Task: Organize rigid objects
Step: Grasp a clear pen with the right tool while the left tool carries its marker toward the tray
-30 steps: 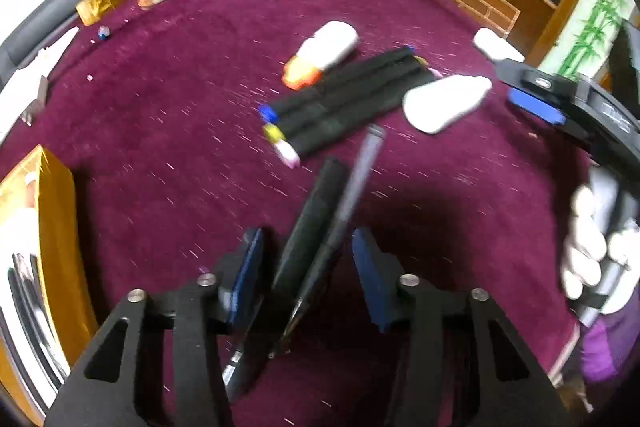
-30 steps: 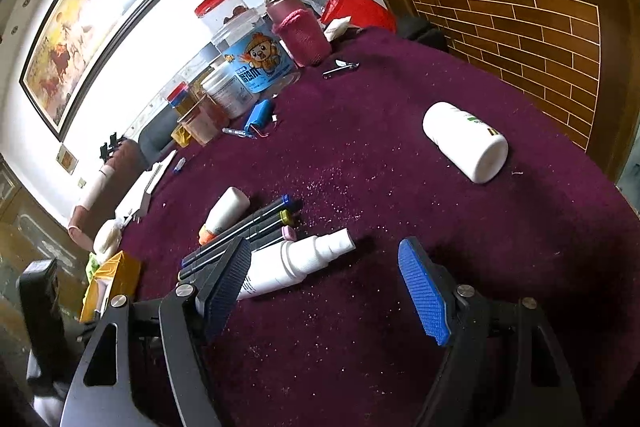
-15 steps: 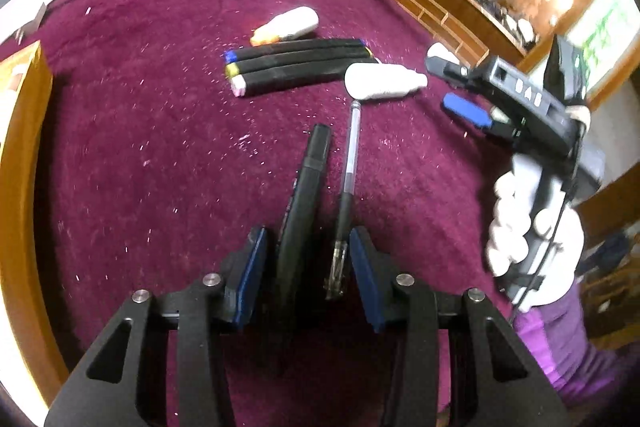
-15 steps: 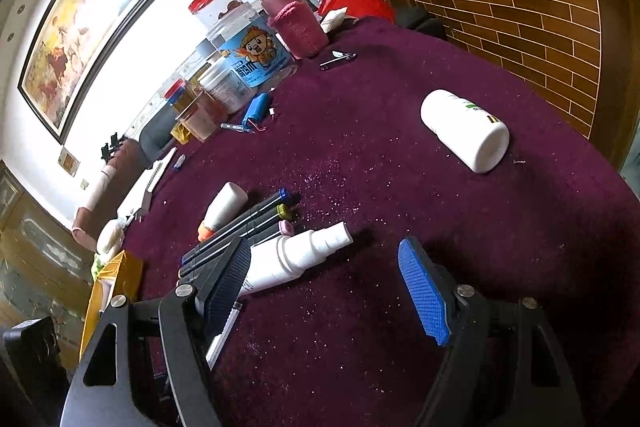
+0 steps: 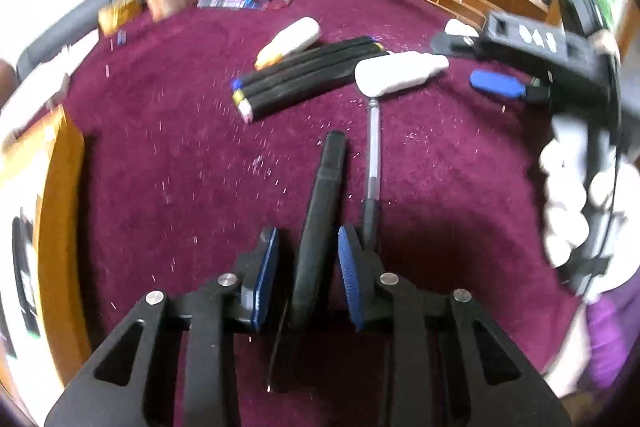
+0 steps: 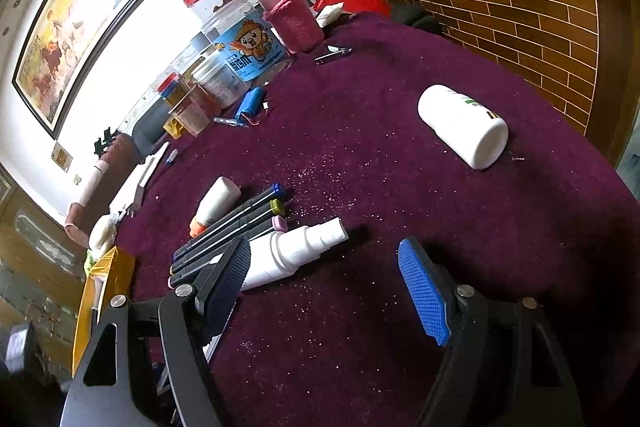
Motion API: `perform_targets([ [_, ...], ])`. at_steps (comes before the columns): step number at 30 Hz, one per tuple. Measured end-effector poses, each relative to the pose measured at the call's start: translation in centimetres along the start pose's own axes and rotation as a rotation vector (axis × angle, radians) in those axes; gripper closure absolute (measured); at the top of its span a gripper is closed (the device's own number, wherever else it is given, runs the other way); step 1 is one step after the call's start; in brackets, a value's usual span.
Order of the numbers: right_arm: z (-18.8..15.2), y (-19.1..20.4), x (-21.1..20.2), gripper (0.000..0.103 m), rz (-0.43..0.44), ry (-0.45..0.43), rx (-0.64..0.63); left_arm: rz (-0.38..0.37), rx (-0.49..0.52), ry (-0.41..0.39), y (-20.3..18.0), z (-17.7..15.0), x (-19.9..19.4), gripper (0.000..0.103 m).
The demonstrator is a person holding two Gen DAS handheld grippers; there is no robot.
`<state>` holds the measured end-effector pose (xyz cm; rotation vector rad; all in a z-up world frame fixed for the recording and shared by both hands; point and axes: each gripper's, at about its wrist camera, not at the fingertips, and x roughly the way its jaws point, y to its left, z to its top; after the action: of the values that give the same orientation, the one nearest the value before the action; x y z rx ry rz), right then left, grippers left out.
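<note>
The left tongs [image 5: 307, 259] have ribbed blue pads and are squeezed on a long black marker [image 5: 322, 211] that points away from the camera. Just beside it on the right lies a thin pen [image 5: 373, 163] with a see-through shaft and a dark grip, outside the tongs. Its far tip almost meets a smooth white spray bottle [image 6: 296, 253] lying on its side. Next to the bottle lie three more black markers [image 6: 232, 227], side by side and touching, with blue, yellow and pink end caps. Behind them is a small white bottle with an orange cap [image 6: 214, 201]. Well apart, to the right, a fat round white pill bottle [image 6: 462, 125] lies on its side. The right tongs [image 6: 324, 285] are spread wide and grip nothing. The surface [image 6: 400, 195] is fuzzy dark red cloth with tiny white specks. At its far edge stand clear plastic jars [image 6: 224, 27] and a pink flask [image 6: 290, 15]. A framed painting [image 6: 76, 15] hangs on the white wall, and a wooden panel with a brick pattern [image 6: 532, 23] stands on the right.
</note>
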<state>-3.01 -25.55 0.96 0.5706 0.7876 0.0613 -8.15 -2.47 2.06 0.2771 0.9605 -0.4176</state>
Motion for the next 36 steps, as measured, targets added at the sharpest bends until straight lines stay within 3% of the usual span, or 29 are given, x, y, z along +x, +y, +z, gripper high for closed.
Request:
perform_targets([
  [1,0.0,0.0,0.0,0.031,-0.005,0.001,0.000,-0.007,-0.006,-0.001,0.1,0.0,0.0,0.087],
  [3,0.0,0.0,0.1,0.031,-0.016,0.004,0.001,-0.065,-0.062,-0.003,1.2,-0.1,-0.1,0.091],
  [7,0.0,-0.1,0.3,0.031,-0.033,0.016,-0.001,-0.176,-0.205,-0.029,4.1,-1.3,-1.3,0.091],
  [14,0.0,0.7,-0.2,0.031,-0.065,0.031,-0.037,-0.301,-0.368,-0.156,7.3,-3.7,-6.1,0.091],
  [18,-1.3,4.2,-3.7,0.031,0.009,0.035,-0.118,-0.333,-0.411,-0.224,8.8,-4.9,-8.2,0.091],
  [20,-2.5,6.8,-4.2,0.031,-0.001,0.071,-0.201,-0.356,-0.442,-0.251,9.5,-5.3,-8.6,0.091],
  [25,-6.3,11.7,-0.6,0.034,-0.069,0.208,-0.336,-0.389,-0.474,-0.275,10.4,-6.3,-9.2,0.091],
  [26,-6.8,12.3,0.1,0.036,-0.088,0.220,-0.348,-0.389,-0.479,-0.283,10.6,-6.7,-9.4,0.091],
  [28,-8.0,13.5,1.5,0.053,-0.119,0.245,-0.377,-0.382,-0.490,-0.299,11.4,-7.4,-10.2,0.091],
  [29,-8.6,14.2,2.2,0.055,-0.162,0.250,-0.410,-0.378,-0.497,-0.308,11.8,-7.8,-10.6,0.091],
  [31,-9.0,14.9,2.4,0.072,-0.226,0.209,-0.458,-0.366,-0.518,-0.333,12.9,-8.6,-11.6,0.091],
  [32,-9.1,15.0,2.3,0.076,-0.256,0.198,-0.462,-0.360,-0.529,-0.344,13.4,-9.0,-12.0,0.091],
  [34,-8.6,14.4,2.0,0.092,-0.233,0.203,-0.427,-0.348,-0.558,-0.365,14.6,-10.0,-12.7,0.091],
  [36,-8.2,13.7,1.6,0.095,-0.204,0.219,-0.384,-0.339,-0.590,-0.378,15.8,-10.9,-13.1,0.091],
])
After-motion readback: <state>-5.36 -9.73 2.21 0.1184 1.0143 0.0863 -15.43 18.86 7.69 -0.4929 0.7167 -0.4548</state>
